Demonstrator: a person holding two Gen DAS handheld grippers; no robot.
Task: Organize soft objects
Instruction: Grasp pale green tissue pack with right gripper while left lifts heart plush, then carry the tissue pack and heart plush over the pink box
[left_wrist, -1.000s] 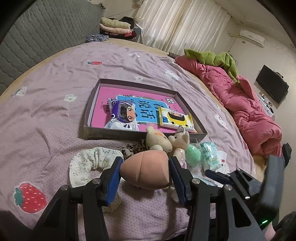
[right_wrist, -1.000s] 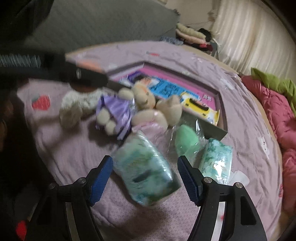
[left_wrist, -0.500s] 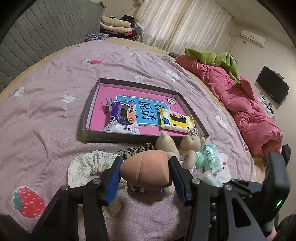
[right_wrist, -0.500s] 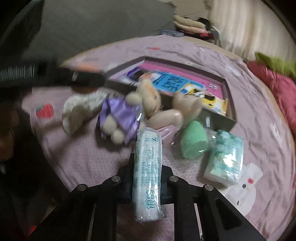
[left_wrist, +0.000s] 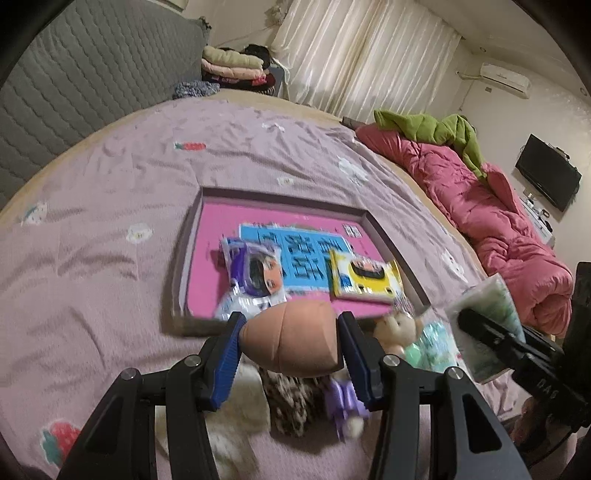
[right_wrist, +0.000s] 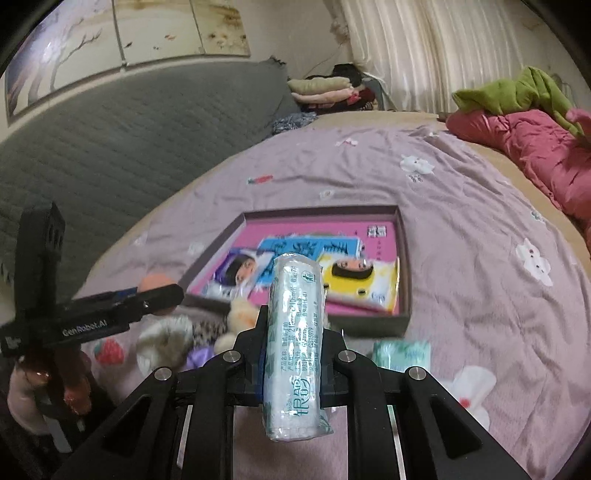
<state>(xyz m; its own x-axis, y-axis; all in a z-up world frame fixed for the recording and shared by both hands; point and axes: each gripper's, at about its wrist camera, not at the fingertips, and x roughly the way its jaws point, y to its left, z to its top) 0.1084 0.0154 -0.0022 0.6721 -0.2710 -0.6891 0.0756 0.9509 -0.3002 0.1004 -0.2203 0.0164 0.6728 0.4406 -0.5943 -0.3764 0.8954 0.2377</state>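
Tissue pack (right_wrist: 295, 343) pinched in right claw (right_wrist: 295, 332); peach plush (left_wrist: 291, 338) in left claw (left_wrist: 291, 343).

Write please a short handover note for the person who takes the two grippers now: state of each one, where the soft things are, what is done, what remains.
Left gripper: shut on the peach foam egg, above the near edge of the box.
Right gripper: shut on the tissue pack, held on edge above the bed.
Done: purple wipes pack and yellow wipes pack lie in the box.
Left: place both held things; then the teddy bear, the white scrunchie, the leopard scrunchie and the second tissue pack, all on the bedsheet.
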